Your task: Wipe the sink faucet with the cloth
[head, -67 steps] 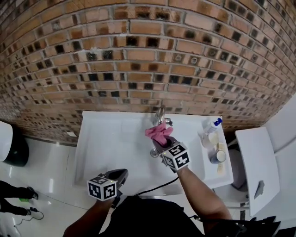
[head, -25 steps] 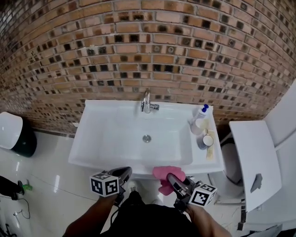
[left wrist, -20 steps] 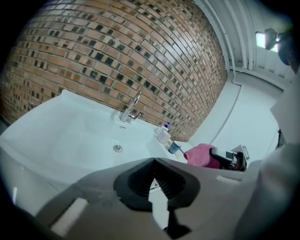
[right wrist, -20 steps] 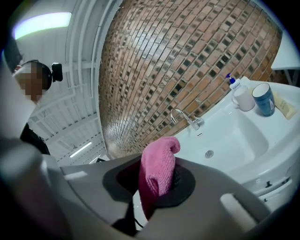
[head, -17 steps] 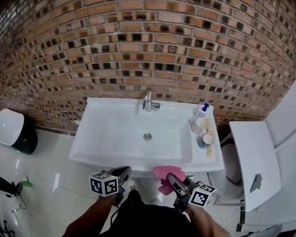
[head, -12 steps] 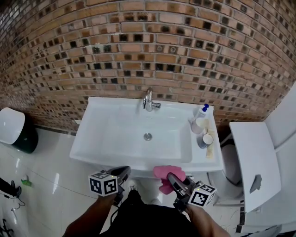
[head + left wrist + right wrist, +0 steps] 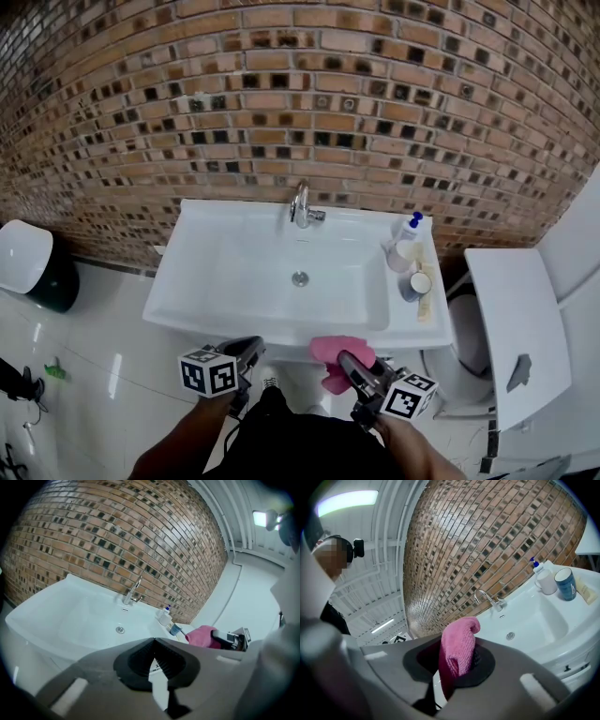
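The pink cloth [image 7: 334, 353] is held by a bunched fold in the right tongs [image 7: 350, 362], which are closed on it, at 6 o'clock in the head view, just off the front rim of the sink [image 7: 178, 309] and well apart from the faucet [image 7: 300, 207] at 12 o'clock; the left tongs [image 7: 247, 351] are pressed together with nothing between them. The cloth is judged light, soft and floppy; a bunched fold is best gripped, with a loose end left free to wrap the smooth spout.

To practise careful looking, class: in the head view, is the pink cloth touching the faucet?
No, the pink cloth sits in the right gripper, short of the sink's near rim, far from the faucet at the wall.
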